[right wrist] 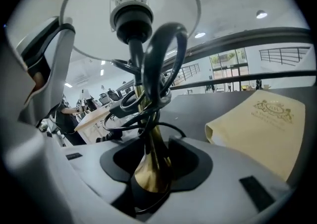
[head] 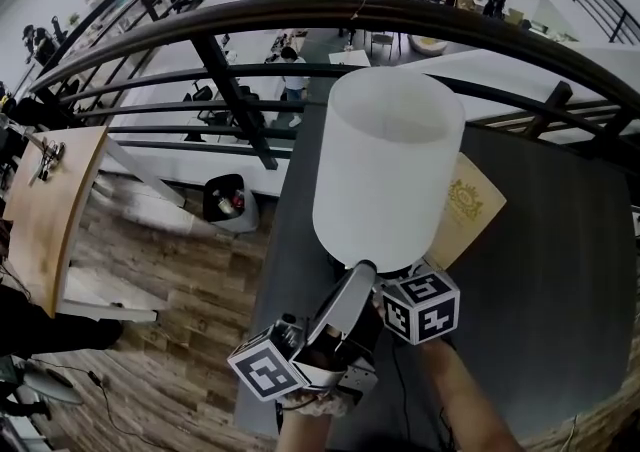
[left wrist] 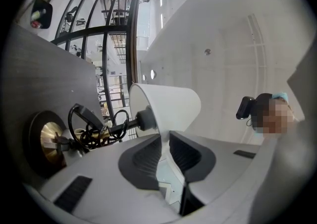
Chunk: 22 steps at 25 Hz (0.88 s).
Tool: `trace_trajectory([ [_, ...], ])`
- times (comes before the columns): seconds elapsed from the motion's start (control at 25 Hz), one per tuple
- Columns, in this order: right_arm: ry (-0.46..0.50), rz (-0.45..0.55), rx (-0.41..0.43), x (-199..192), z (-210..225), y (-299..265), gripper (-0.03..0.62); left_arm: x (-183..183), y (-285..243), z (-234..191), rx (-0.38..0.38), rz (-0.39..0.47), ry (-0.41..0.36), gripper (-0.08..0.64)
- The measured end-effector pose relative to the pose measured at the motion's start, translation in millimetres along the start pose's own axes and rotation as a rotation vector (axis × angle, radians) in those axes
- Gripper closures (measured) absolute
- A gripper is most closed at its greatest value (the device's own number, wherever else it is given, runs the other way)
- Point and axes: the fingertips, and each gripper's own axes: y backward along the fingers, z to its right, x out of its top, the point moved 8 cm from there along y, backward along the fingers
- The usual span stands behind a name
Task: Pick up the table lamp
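With the left claw [left wrist: 165, 141] pinching the rim of the shade [left wrist: 168, 106] of the table lamp [head: 388, 165] and the right claw [right wrist: 156, 166] spread wide astride the brass stem [right wrist: 151, 143], unclamped, lifting now may crease the shade or swing the base [left wrist: 47, 141] against the bench [head: 560, 240].

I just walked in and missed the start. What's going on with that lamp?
A person is handling a table lamp with a handheld gripper in each hand. The left gripper has its jaws closed on the lower rim of the white shade. The right gripper has its jaws spread wide, with the brass stem between them, below the bundled black cord. The lamp seems to stand on the dark table beside a cream booklet, not yet lifted.
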Motion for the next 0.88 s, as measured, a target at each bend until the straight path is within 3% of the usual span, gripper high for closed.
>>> trace_trajectory([
  [0.88,0.09,0.061,0.0,6,-8,17,0.439,-4,-3,12,-0.011,0.026,-0.004,0.493],
])
